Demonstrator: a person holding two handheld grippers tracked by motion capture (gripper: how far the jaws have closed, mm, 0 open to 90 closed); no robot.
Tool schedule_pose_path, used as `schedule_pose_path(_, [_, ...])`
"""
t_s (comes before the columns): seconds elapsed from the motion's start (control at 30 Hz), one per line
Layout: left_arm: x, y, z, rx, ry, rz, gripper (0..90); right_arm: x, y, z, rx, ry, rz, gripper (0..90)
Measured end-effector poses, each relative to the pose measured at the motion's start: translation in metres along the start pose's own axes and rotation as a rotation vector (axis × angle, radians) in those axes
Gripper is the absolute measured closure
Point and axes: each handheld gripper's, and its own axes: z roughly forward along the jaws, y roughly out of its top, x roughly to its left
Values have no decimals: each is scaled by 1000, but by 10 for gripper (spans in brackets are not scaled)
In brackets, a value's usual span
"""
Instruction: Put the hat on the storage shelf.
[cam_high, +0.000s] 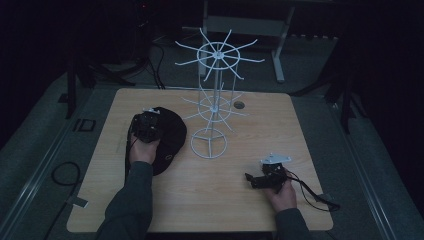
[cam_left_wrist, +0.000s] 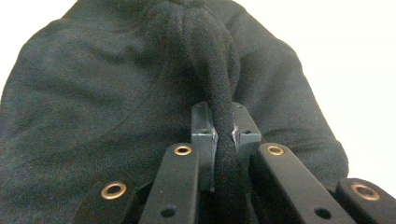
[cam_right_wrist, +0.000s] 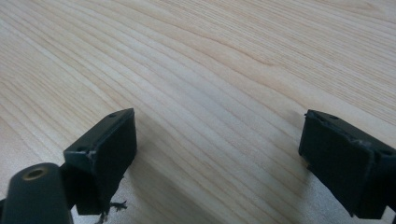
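Nearest, at abt 5 o'clock on the light wooden table (cam_high: 210, 200), the right gripper (cam_high: 250, 178) is held low over bare wood by the right hand (cam_high: 283, 196); in the right gripper view its jaws are seen wide apart w/ nothing between them.

At abt 9 o'clock the left gripper (cam_high: 146, 125) is brought down onto the black fabric baseball cap (cam_high: 172, 137). In the left gripper view the jaws are seen pressed together on a raised fold of the cap's cloth, so a pinch grip is already made. The cap is seen lying on the table, just left of the base ring of the white wire rotating display stand (cam_high: 212, 107), apart from it.

Progress, as judged: grasp done; lift, carry and hanging on a stand arm are left, approx. all of the transfer. None of the stand's spokes is occupied.

The cap is shown as soft, dark, felt-like material w/ visible seam lines across the crown (cam_left_wrist: 116, 84); the pinched ridge is bunched and upright between the pads. A small pale mark is seen near its near edge in the high view; what it is cannot be told.

Farthest, at 12 o'clock, the stand's upper spoked wheel is seen above the table's far edge.
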Motion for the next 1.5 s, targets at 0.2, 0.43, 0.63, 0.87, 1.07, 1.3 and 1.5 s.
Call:
schedule_pose_path(0.2, [8, 0, -13, -39, -30, 23, 843, 0, 0, 0, -1, 0, -1, 110])
schedule_pose_path(0.43, [18, -2, -24, -70, -71, 34, 843, 0, 0, 0, -1, 0, -1, 110])
schedule_pose_path(0.63, [24, -2, -32, -91, -90, 39, 843, 0, 0, 0, 0, 0, 0, 110])
schedule_pose_path(0.87, [29, -1, -43, -124, -112, 39, 843, 0, 0, 0, 0, 0, 0, 110])
schedule_pose_path(1.07, [34, 0, -55, -168, -137, 55, 845, 0, 0, 0, 0, 0, 0, 110])
schedule_pose_path(1.3, [41, 1, -67, -225, -180, 34, 846, 0, 0, 0, 0, 0, 1, 110])
schedule_pose_path(1.5, [47, 3, -78, -265, -201, 18, 846, 0, 0, 0, 0, 0, 0, 109])
